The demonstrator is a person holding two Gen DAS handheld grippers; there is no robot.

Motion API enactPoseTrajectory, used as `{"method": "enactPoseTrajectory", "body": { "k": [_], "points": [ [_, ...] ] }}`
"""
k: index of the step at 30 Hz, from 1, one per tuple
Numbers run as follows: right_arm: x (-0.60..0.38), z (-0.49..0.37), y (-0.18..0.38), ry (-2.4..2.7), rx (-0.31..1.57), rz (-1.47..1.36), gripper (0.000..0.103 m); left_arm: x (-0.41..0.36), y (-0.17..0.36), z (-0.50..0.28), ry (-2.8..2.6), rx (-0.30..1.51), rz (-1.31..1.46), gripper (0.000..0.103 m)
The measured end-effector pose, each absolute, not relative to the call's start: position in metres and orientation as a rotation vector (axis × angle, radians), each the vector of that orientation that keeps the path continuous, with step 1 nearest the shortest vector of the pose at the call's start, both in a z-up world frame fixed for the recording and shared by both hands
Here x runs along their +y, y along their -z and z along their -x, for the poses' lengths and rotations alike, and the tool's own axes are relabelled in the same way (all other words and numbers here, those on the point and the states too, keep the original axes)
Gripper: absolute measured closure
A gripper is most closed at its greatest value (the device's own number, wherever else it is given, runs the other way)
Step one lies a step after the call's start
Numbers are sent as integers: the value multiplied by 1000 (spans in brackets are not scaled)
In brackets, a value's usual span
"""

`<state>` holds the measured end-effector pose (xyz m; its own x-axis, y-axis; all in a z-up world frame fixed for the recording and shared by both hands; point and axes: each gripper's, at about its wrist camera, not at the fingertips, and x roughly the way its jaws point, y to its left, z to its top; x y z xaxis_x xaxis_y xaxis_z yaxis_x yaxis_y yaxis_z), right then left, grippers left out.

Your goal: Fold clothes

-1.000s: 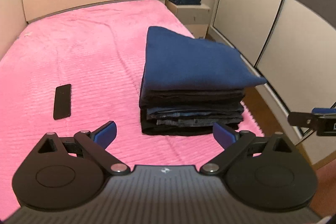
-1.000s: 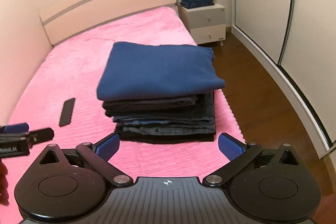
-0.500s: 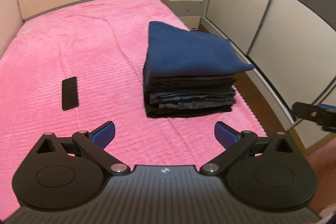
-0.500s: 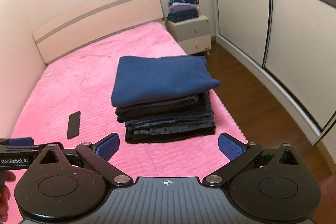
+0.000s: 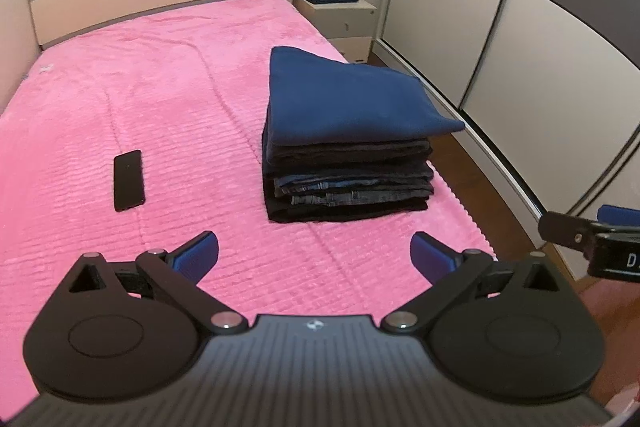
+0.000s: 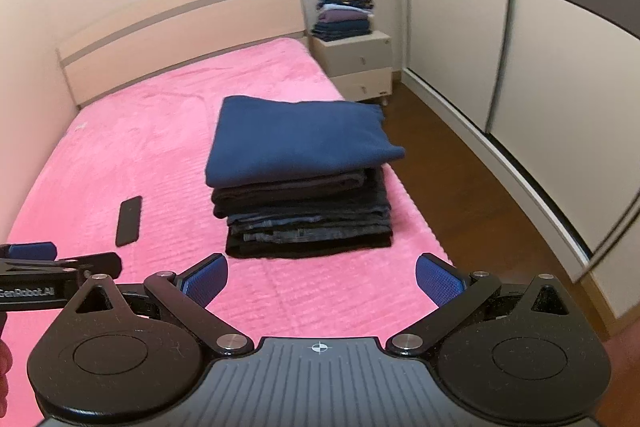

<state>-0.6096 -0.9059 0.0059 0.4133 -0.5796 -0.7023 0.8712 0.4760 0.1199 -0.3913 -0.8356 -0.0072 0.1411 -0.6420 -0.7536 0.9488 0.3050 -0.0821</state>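
I'm pulling both the left gripper (image 5: 314,253) and right gripper (image 6: 322,281) back from the folded stack (image 6: 304,183), which is shrinking in both views.

Bedspread (image 5: 160,99): pink, ribbed. Folded top garment (image 5: 352,103): navy blue. Stack below (image 5: 348,183): black and denim blue. Phone (image 5: 128,180): black. Gripper pads (image 6: 206,279): blue.

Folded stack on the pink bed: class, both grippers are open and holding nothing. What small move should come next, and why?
Probably bring the left gripper and right gripper forward to the blue top garment and square it: its corner overhangs the darker folded clothes beneath. No unfolded garment shows on the bed.
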Motion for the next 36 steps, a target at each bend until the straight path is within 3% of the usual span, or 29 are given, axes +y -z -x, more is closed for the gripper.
{"method": "enactPoseTrajectory", "body": {
  "k": [36],
  "points": [
    [-947,616,10,903,671,-560,1,-868,21,416,1165,806,-534,2]
  ]
}}
